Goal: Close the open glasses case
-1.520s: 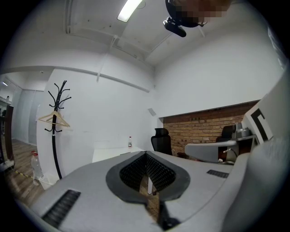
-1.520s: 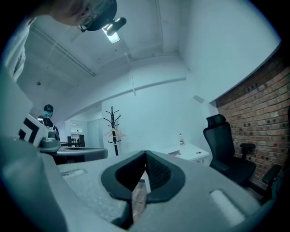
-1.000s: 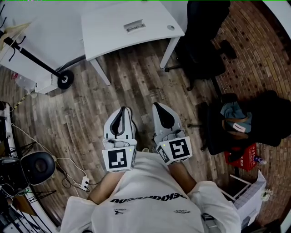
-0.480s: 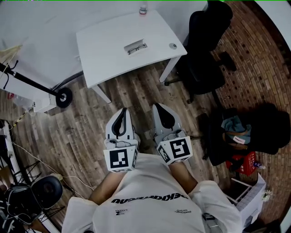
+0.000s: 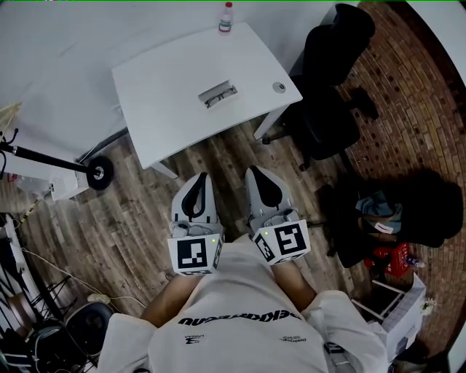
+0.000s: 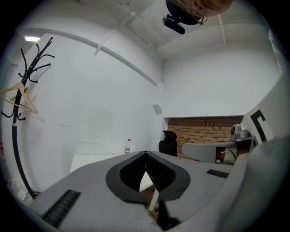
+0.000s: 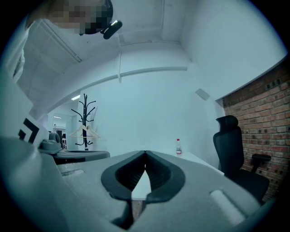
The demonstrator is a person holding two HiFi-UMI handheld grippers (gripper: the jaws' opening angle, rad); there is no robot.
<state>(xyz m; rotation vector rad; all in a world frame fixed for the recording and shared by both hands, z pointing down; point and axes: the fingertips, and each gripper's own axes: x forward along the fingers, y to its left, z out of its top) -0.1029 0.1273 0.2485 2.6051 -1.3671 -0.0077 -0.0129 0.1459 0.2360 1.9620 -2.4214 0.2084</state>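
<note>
The open grey glasses case [image 5: 218, 94] lies mid-way on the white tabletop [image 5: 160, 95], in the upper centre of the frame. A small clear plastic bottle [image 5: 226, 17] stands at the far edge. Lower down, well apart from the case, the left gripper [image 5: 199, 176] and the right gripper [image 5: 252, 170] have their jaws closed and empty.

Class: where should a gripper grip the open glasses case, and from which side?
Probably the lid's long free edge, coming from the near side of the table: the glasses case lies broadside to that edge. Lid and base are too small to tell apart.

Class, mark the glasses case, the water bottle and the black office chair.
glasses case [image 5: 218, 94], head view, its middle.
water bottle [image 5: 226, 20], head view, its body.
office chair [image 5: 326, 111], head view, its seat.
</note>
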